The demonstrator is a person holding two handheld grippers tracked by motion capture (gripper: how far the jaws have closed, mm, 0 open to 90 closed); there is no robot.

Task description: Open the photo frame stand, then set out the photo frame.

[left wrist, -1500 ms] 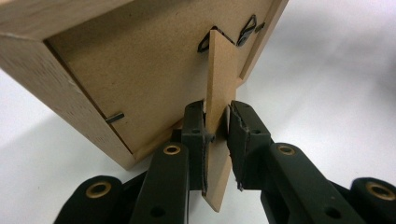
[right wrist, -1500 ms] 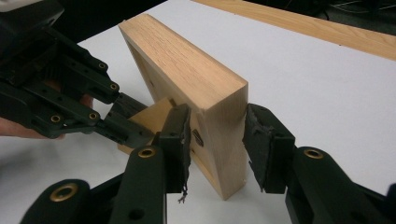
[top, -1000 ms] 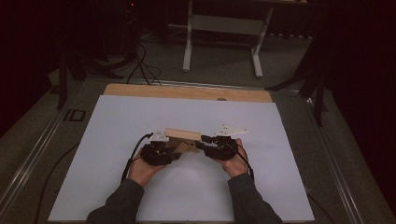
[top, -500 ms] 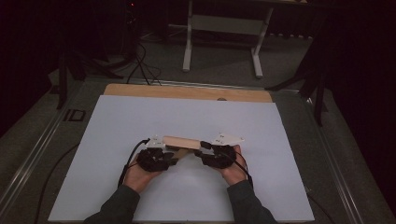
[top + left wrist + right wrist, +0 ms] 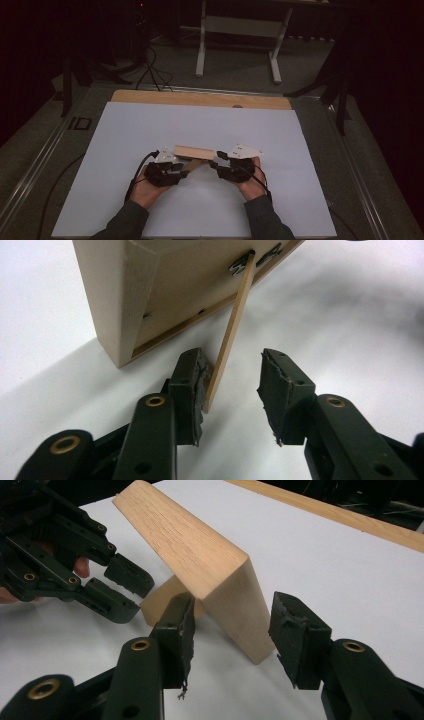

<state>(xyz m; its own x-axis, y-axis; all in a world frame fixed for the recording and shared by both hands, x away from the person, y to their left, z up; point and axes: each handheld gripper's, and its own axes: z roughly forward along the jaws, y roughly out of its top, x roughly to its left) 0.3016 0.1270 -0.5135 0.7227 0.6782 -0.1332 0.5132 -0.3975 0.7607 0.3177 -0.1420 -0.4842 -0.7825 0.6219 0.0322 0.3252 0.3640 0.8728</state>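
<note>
Wood fills the space between my two hands: a small picture frame [image 5: 194,152] stands tilted on the white worktop [image 5: 125,130], propped on its thin fold-out stand [image 5: 227,342].

From the high view the frame sits near the middle of the sheet, toward my edge, with my left gripper [image 5: 172,169] at its left end and my right gripper [image 5: 220,165] at its right end. A bare wooden strip [image 5: 200,99] runs along the far edge of the worktop.

My left jaws have just been opening. In the left gripper view they stand parted around the lower end of the stand: the strip lies against the pad of the jaw on the left of that view, while the other jaw is well clear of it, so nothing is clamped. The hollow back of the frame rises just beyond, with the stand hinged high up on it.

My right jaws have just been opening too. In the right gripper view they straddle the frame's [image 5: 200,560] near corner, apart from the wood on both sides; one pad is close to the frame's side face, the other stands off with white worktop showing between. My left gripper [image 5: 122,587] shows farther off in that view, by the foot of the stand.
</note>
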